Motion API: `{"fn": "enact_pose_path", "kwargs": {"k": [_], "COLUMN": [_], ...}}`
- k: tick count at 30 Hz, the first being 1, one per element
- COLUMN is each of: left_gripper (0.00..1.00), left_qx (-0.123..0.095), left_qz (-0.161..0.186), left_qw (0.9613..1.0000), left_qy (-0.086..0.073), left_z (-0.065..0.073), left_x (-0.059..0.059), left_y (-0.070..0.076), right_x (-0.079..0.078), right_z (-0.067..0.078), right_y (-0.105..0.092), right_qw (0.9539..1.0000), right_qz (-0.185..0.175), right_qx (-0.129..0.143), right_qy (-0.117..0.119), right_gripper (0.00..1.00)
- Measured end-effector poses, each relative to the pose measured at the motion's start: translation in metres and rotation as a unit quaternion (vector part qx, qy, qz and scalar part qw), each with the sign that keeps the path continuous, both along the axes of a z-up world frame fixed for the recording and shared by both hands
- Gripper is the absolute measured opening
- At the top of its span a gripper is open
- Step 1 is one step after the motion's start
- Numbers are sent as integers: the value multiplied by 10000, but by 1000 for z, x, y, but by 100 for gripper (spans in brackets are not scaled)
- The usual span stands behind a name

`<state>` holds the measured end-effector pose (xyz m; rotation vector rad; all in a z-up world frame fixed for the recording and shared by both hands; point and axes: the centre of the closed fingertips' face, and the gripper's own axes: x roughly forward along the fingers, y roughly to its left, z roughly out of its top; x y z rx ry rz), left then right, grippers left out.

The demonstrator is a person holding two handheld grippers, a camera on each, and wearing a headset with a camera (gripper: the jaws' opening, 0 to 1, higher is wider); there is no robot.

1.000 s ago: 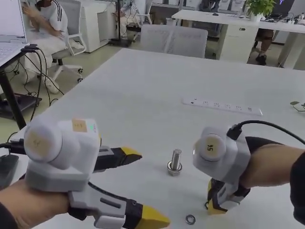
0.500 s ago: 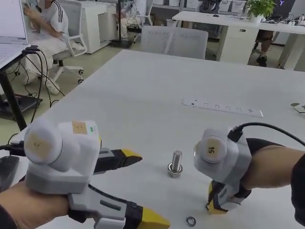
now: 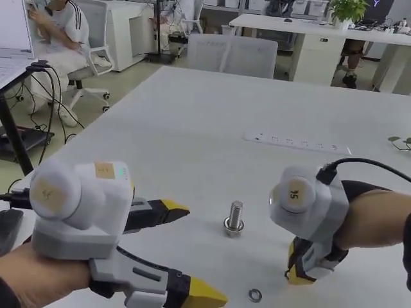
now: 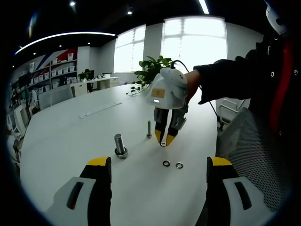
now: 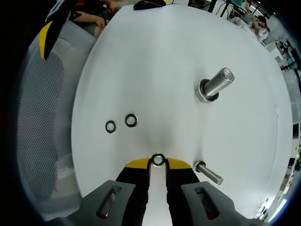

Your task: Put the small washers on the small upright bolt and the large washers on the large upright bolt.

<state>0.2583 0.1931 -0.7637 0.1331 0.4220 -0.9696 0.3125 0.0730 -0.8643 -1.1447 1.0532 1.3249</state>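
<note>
Right tool [image 5: 158, 164], jaws nearly together, apparently around small washer [image 5: 158, 159].

**Head view.** Round sticker [image 3: 297, 192] on the cap of the right gripper [image 3: 297, 277], near right: two dark handwritten digits lying sideways. The first is a 5; the second looks like a 6 but cannot be told for sure. Round sticker [image 3: 48, 192] on the cap of the left gripper [image 3: 196, 253], near left: faint marks, too pale to read. Tan label [image 3: 104, 169] on top of the left gripper, with a green patch beside it: print too small to read.

**Left gripper view.** Yellow label [image 4: 158, 93] on the right gripper's housing: a small dark mark, unreadable.
</note>
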Motion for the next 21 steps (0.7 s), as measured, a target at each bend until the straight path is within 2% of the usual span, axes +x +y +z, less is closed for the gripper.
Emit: {"fn": "enact_pose_path", "kwargs": {"k": [9,21], "left_gripper": [83,83], "left_qx": [2,5], "left_qz": [-10,-12], "left_qw": [10000,10000], "left_qy": [16,22], "left_z": [-1,-2], "left_x": [1,0], "left_y": [0,-1], "right_x": [4,15], "right_z": [8,18], "right_y": [-16,-29], "right_qw": [9999,9994], "right_qz": [-134,-319], "right_qx": [-40,-12], "right_qy": [-32,-111], "right_gripper": [14,13]}}
